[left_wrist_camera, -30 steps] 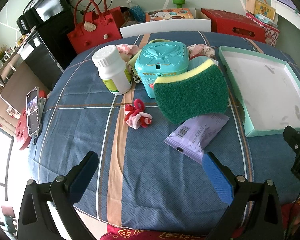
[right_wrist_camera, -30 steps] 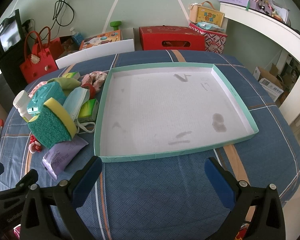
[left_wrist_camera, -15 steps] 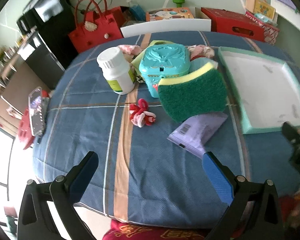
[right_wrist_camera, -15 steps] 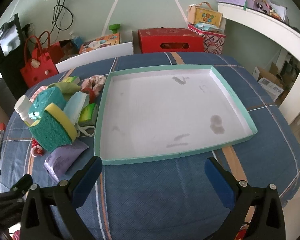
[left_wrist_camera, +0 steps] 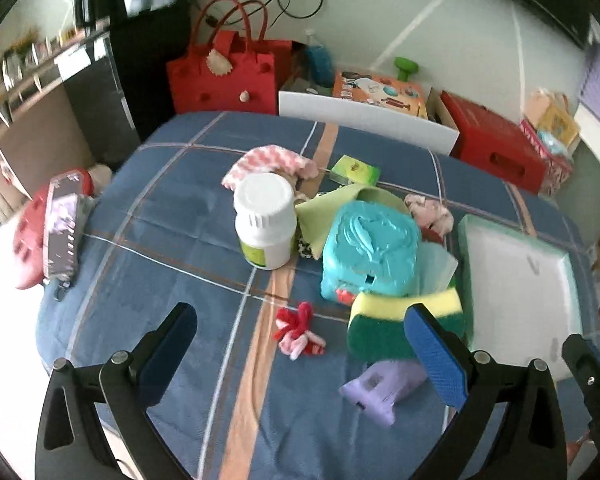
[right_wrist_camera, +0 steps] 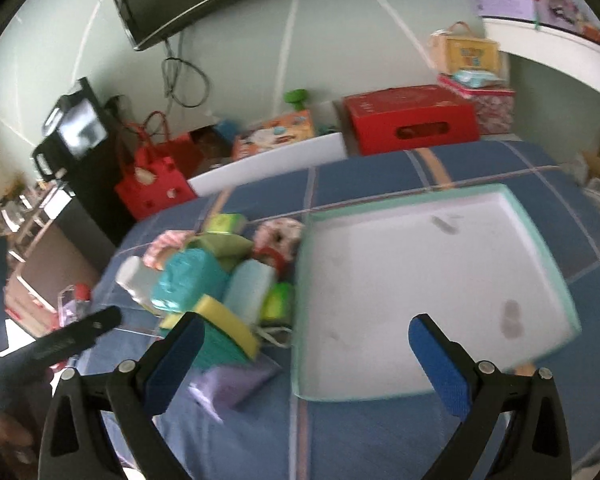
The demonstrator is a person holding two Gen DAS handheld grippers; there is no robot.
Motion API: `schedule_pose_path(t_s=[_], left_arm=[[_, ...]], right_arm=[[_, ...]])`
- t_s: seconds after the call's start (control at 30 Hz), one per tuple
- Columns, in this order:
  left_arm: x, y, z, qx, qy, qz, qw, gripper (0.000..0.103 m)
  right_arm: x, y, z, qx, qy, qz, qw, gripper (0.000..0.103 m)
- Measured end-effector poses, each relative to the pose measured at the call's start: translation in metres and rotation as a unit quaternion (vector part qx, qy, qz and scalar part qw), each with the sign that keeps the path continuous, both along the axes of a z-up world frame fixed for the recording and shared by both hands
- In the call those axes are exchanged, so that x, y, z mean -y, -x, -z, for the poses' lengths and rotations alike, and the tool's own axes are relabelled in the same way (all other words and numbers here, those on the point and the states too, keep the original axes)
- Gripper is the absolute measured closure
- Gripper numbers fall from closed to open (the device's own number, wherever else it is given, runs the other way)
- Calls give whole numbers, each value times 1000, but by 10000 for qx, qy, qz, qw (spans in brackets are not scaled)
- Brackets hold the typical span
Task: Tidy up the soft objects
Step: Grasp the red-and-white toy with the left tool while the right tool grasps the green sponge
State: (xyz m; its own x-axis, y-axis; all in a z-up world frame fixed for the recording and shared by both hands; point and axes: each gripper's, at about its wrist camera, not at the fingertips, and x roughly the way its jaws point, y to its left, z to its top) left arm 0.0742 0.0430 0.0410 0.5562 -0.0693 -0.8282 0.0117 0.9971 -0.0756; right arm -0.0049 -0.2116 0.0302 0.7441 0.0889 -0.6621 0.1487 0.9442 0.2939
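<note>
My left gripper point(left_wrist_camera: 300, 356) is open and empty above the blue cloth, near a red and pink hair tie point(left_wrist_camera: 298, 330). A green and yellow sponge point(left_wrist_camera: 384, 320) leans on a teal box point(left_wrist_camera: 370, 254). A purple packet point(left_wrist_camera: 380, 390) lies in front. A pink checked cloth point(left_wrist_camera: 272, 162) and a green cloth point(left_wrist_camera: 332, 208) lie behind a white bottle point(left_wrist_camera: 265, 220). My right gripper point(right_wrist_camera: 306, 364) is open and empty over the near edge of the white tray point(right_wrist_camera: 420, 288). The sponge point(right_wrist_camera: 224, 340) is at its left.
A phone point(left_wrist_camera: 62, 236) on a red stand sits at the table's left edge. A red bag point(left_wrist_camera: 228, 72), a red box point(left_wrist_camera: 496, 148) and a white board point(left_wrist_camera: 364, 116) stand behind the table. A floral scrunchie point(right_wrist_camera: 278, 236) and a light blue mask point(right_wrist_camera: 252, 292) lie by the tray.
Both grippers have risen and tilted up, so more of the room shows. The left one has moved closer to the hair tie and sponge. Objects have not moved.
</note>
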Motion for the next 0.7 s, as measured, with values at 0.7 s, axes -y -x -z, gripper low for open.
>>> schedule_pose_path(t_s=[0.7], left_arm=[[-46,-32,86,-961,612,-694,9911,0]], right_arm=[[-60,-71,61,-783,264,-1187,9895,1]])
